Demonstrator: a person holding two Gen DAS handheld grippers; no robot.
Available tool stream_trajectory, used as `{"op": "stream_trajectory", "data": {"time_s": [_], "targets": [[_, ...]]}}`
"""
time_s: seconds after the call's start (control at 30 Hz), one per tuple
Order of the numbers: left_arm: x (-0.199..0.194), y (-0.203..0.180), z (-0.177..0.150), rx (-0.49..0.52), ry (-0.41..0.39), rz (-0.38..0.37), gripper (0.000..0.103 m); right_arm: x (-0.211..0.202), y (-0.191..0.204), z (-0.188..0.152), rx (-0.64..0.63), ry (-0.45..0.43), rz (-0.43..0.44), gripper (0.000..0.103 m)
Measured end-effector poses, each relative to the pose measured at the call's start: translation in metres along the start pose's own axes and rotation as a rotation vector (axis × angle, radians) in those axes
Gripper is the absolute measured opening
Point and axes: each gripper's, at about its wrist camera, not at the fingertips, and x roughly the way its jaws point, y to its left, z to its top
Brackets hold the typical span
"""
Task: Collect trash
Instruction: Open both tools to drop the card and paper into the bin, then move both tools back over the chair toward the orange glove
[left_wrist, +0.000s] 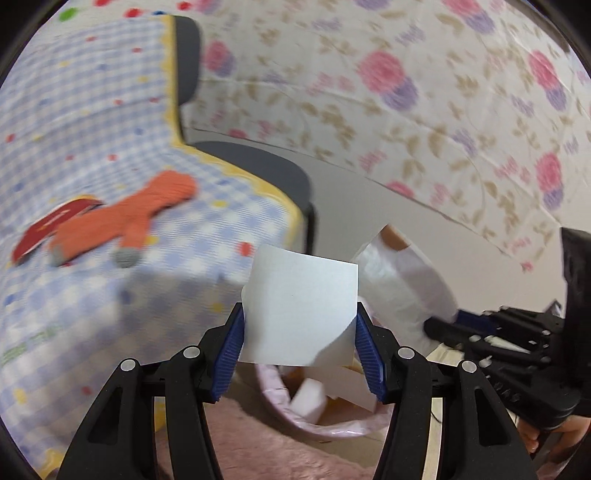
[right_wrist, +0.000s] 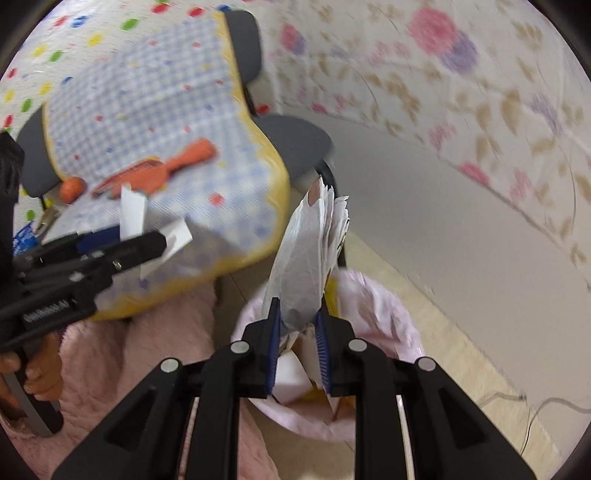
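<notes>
We hold white paper (left_wrist: 299, 306) in left hand-held gripper (left_wrist: 300, 332), wrapper (right_wrist: 306, 273) pinched in right hand-held gripper (right_wrist: 297, 347); centre both over pink bin (right_wrist: 373, 306), then release.

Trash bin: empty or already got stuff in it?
Not empty. The pink-lined trash bin already holds a white block and paper scraps, seen in both wrist views. How full it is, cannot tell.

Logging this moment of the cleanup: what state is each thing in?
left gripper: shut on white paper sheet.
right gripper: shut on crumpled wrapper.
trash bin: open, pink liner, trash inside.
orange glove: lying flat on chair.
</notes>
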Motion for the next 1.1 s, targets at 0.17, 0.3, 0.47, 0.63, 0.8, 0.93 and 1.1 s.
{"op": "stream_trajectory", "data": {"time_s": [0.17,0.3,0.47,0.63,0.8,0.93,1.1], "targets": [[0.023,-0.012,0.005,0.02,0.048,-0.035,0.06,0.021,-0.018,-0.017,0.037,0.071,-0.013,0.019],[0.034,-0.014,0.01,0.014,0.055,-0.05,0.068,0.035,-0.027,-0.023,0.06,0.091,-0.006,0.029],[0.04,-0.007,0.015,-0.033,0.066,-0.065,0.078,0.038,-0.035,-0.023,0.077,0.089,-0.018,0.042],[0.021,0.008,0.014,-0.064,0.024,-0.016,0.078,0.016,-0.047,-0.01,0.108,0.021,-0.055,0.042],[-0.002,0.027,0.005,-0.089,-0.009,0.07,0.078,-0.008,-0.04,0.009,0.127,-0.066,0.003,0.042],[-0.019,0.043,-0.001,-0.115,-0.035,0.119,0.078,-0.015,-0.016,0.023,0.081,-0.105,0.053,0.042],[-0.041,0.07,-0.007,-0.168,-0.064,0.158,0.078,-0.01,0.018,0.039,0.018,-0.117,0.111,0.042]]}}
